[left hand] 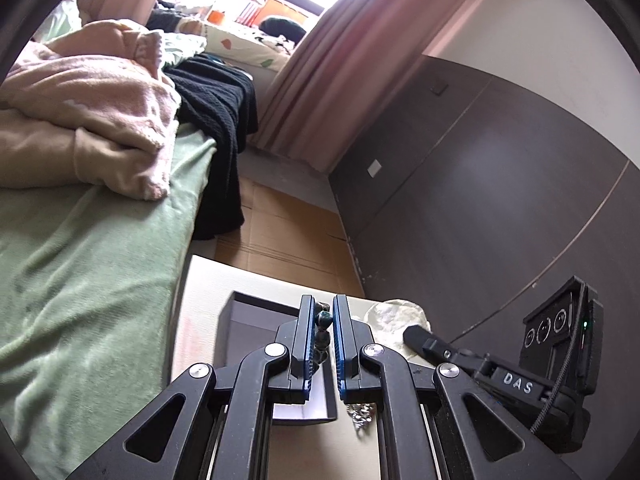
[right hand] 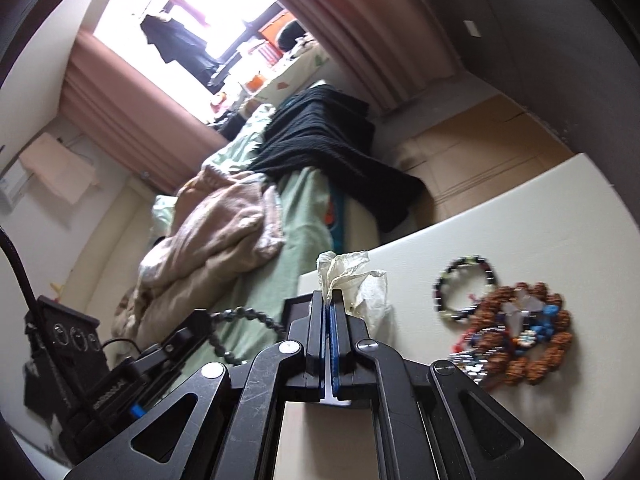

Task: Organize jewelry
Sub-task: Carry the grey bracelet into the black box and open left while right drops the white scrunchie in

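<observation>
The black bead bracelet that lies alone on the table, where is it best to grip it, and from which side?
Grip the black bead bracelet across its strand on the far arc, coming from above with one finger inside the ring. It lies flat and open, and that arc is away from the brown bead pile touching its near side. Both grippers are occupied now.

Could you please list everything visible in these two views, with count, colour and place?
dark bead bracelet: one, dark green-black, between the left fingers
pouch: one, cream, pinched by the right fingers
box: one, black, open, on the table
table: one, cream, beside the bed
black bead bracelet: one, on the table
jewelry pile: one, brown, blue, red
bed: one, green sheet
blanket: one, pink
black garment: one, on the bed
left hand-held gripper: black
right hand-held gripper: black
</observation>
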Tool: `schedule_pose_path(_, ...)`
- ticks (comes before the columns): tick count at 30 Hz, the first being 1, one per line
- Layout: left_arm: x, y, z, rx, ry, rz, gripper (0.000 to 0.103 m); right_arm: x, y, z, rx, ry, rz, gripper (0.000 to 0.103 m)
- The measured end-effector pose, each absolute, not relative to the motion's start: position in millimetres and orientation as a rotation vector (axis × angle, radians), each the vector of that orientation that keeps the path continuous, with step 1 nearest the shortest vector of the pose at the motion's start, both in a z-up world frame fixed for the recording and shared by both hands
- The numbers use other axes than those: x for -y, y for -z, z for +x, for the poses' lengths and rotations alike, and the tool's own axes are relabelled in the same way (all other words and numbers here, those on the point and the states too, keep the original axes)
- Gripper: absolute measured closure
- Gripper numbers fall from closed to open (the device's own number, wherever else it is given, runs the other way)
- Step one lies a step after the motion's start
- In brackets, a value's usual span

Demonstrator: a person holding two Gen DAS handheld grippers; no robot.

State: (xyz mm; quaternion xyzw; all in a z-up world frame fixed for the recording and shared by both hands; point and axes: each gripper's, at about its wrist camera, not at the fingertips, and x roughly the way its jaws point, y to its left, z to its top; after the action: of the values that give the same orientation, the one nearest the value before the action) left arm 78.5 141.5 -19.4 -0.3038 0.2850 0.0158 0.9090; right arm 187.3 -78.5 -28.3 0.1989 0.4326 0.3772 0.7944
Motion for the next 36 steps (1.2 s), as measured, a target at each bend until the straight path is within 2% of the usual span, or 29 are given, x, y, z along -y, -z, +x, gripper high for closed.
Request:
schedule_pose_path(4, -152.9, 23.0, 77.3, -0.586, -0.063, -0.644, 0.094, 51.2, 42.0, 182.2, -0.99, -0.925, 0.454, 0.099)
schedule_pose_path(5, -154.3, 24.5, 78.1, -0.589, -0.069, -0.646, 0.094, 46.4, 46.2, 182.0, -1.011, -0.939, 0.443, 0.097)
schedule_pose_path(6, -155.8, 25.5, 79.0, -0.591, -0.071, -0.648, 0.094, 42.0, 52.2, 182.5, -1.047, -0.943, 0.429, 0.092)
schedule_pose_path(8, -154.7, 27.4, 80.5, -0.599, -0.069, -0.649, 0.094, 46.3, 60.7, 184.6, -1.082, -0.904, 0.432, 0.056)
schedule_pose_path(11, -149.0, 28.0, 82.7, -0.602, -0.055, -0.643, 0.094, 67.3, 60.8, 187.0, -1.062, -0.841, 0.441, 0.046)
schedule_pose_path(14, -142.0, 29.6, 85.1, -0.598, -0.05, -0.644, 0.093, 92.9, 59.8, 190.0, -1.049, -0.781, 0.455, 0.045)
schedule_pose_path(16, -137.5, 34.7, 91.3, -0.649, -0.08, -0.637, 0.083, 109.6, 58.9, 192.4, -1.044, -0.736, 0.471, 0.045)
schedule_pose_path(18, -135.7, 40.5, 94.5, -0.692, -0.101, -0.639, 0.045, 125.5, 57.8, 194.9, -1.037, -0.707, 0.5, 0.045)
schedule_pose_path(21, -133.2, 43.6, 88.1, -0.657, -0.118, -0.663, 0.031, 144.7, 55.3, 199.1, -1.023, -0.672, 0.539, 0.045)
schedule_pose_path(23, -128.5, 41.9, 86.1, -0.66, -0.129, -0.643, 0.026, 152.0, 53.5, 200.7, -1.017, -0.653, 0.546, 0.045)
schedule_pose_path(36, -60.1, 43.3, 96.1, -0.693, -0.029, -0.52, 0.026, 206.2, 51.7, 193.1, -1.028, -0.51, 0.599, 0.045)
